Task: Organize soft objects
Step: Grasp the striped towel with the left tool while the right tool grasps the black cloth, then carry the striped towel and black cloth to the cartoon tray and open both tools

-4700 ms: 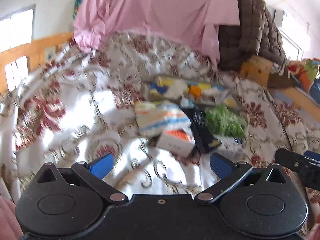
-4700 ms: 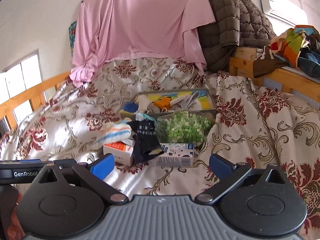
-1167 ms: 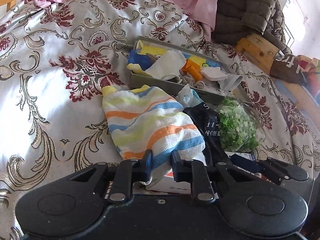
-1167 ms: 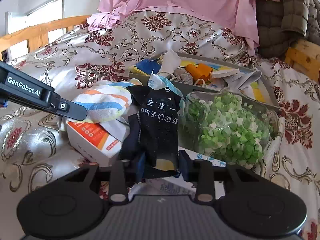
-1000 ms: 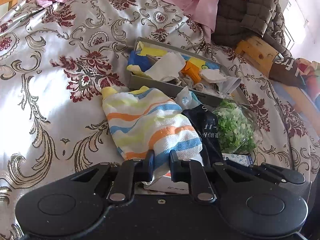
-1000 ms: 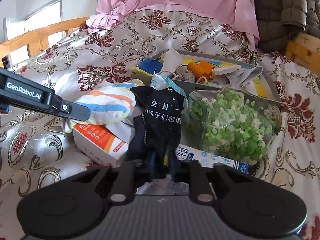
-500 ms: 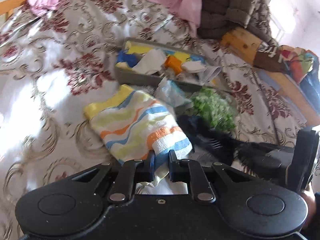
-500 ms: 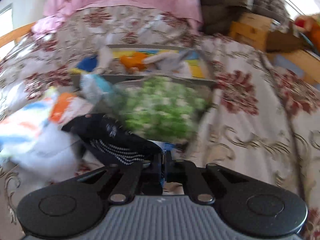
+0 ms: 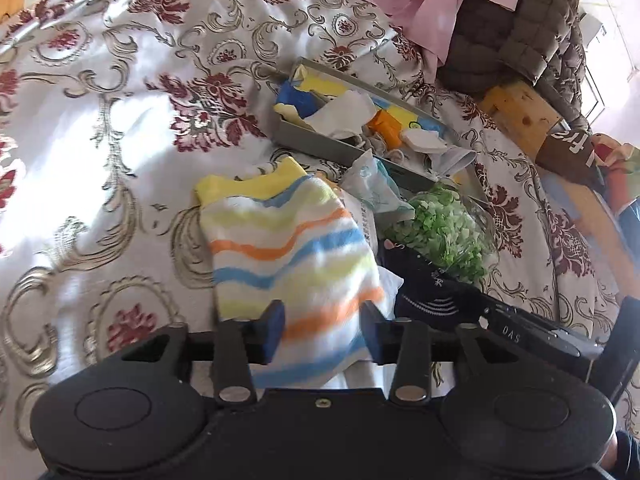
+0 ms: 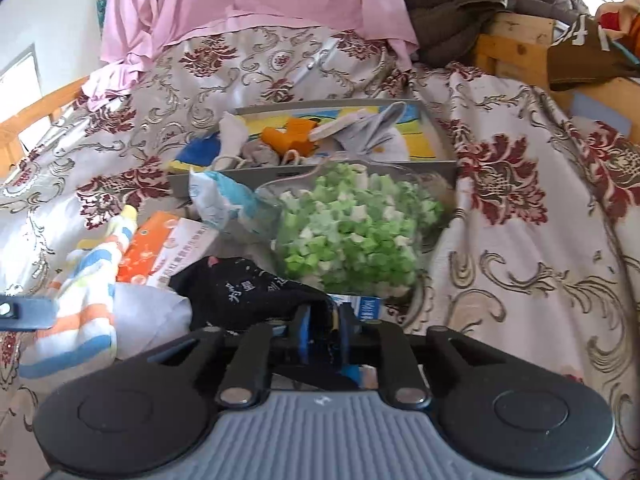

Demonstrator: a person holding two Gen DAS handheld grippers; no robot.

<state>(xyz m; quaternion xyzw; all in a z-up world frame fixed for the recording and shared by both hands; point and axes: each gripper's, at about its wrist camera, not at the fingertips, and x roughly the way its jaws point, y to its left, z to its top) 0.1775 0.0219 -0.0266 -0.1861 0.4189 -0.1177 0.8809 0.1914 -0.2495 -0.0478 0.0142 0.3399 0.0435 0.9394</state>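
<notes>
Fluffy terry striped towel (image 9: 288, 256) (glossy satin bedspread (image 9: 120, 128))

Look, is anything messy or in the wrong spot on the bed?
Yes. The striped towel and black sock lie crumpled on an orange-and-white box, outside the grey tray, whose own cloths sit in a jumble.

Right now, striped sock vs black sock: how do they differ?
The striped sock is white with yellow, orange and blue bands; the black sock is dark with white print. The striped sock lies spread out flat; the black sock is bunched. The striped sock sits between the left gripper's wide-apart fingers; the right gripper's fingers stand close around the black sock. Both grippers are opening.
</notes>
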